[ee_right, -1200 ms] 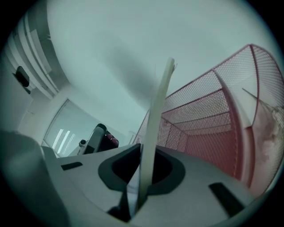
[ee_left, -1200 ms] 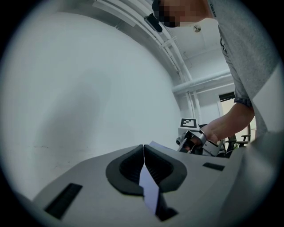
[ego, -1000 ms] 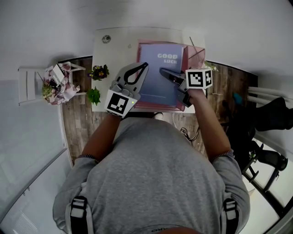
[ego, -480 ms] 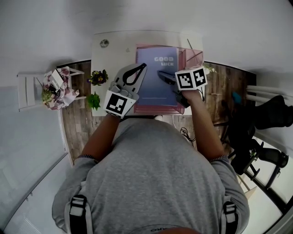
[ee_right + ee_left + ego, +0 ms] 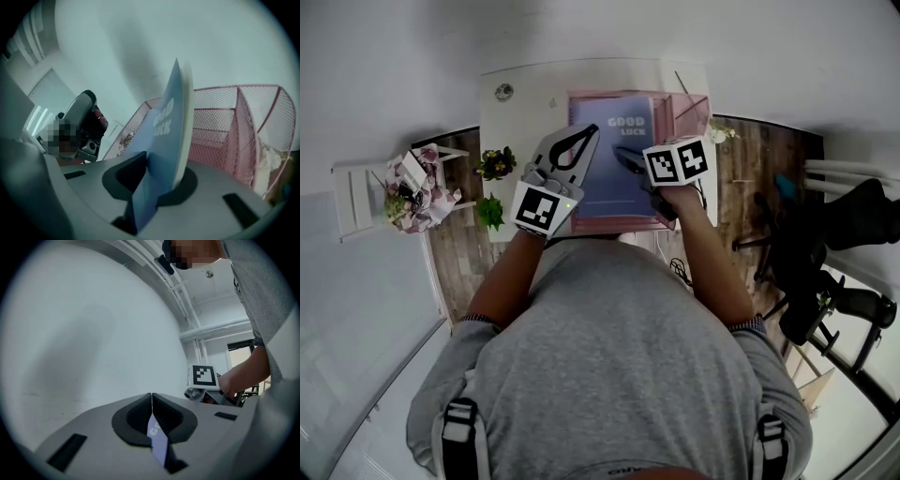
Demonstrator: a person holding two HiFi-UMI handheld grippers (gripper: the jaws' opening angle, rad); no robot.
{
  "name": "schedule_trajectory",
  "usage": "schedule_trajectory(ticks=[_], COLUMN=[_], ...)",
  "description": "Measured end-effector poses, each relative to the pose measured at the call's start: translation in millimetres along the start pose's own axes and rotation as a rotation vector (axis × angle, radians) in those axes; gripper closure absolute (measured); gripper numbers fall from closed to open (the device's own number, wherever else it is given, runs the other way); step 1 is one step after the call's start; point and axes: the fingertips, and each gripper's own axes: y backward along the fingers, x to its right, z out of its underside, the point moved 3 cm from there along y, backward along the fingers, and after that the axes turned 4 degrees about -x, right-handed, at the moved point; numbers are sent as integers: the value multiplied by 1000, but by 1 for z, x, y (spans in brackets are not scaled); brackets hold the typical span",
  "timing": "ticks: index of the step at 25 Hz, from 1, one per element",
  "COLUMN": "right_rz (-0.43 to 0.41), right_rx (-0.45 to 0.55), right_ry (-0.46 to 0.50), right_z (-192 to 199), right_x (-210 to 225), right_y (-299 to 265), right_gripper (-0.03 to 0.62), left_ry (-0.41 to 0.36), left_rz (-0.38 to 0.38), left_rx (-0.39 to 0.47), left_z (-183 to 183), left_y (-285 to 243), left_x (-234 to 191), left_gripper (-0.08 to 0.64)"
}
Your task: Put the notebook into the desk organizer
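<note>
The blue notebook [image 5: 617, 164] with "GOOD LUCK" on its cover sits over the pink mesh desk organizer [image 5: 692, 108], whose pink rim shows along the notebook's top, right and bottom edges. My left gripper [image 5: 589, 139] is at the notebook's left side, shut on a thin blue edge of the notebook [image 5: 157, 441]. My right gripper [image 5: 626, 155] grips the notebook from the right. In the right gripper view the notebook [image 5: 168, 122] stands between the jaws of the right gripper [image 5: 161, 176], with the organizer's mesh compartments [image 5: 220, 122] just behind it.
The organizer stands on a white table [image 5: 520, 108] against the wall, with a small round item [image 5: 503, 91] at the back left. Two small potted plants [image 5: 497, 161] are at the table's left edge. A white stool with flowers [image 5: 412, 178] is at left and a dark chair [image 5: 853, 225] at right.
Both grippers keep their hold on the notebook. The whole scene has shifted a little left in the head view, and the right gripper has moved slightly leftwards over the cover.
</note>
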Motion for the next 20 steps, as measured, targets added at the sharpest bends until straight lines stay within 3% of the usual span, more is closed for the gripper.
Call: schedule_trajectory(ticks=[7, 14, 20], right_rz=[128, 291, 384], right_rx=[4, 61, 118], right_ry=[100, 183, 228], right_z=[5, 2, 4], right_x=[3, -1, 5], right_y=[-4, -2, -2], right_gripper=[474, 429, 356], left_ry=[-5, 0, 0], left_rz=[13, 18, 11], left_rx=[-8, 11, 7], left_z=[3, -1, -2], left_y=[-1, 3, 5], left_x=[2, 5, 4], left_gripper=[538, 538, 538])
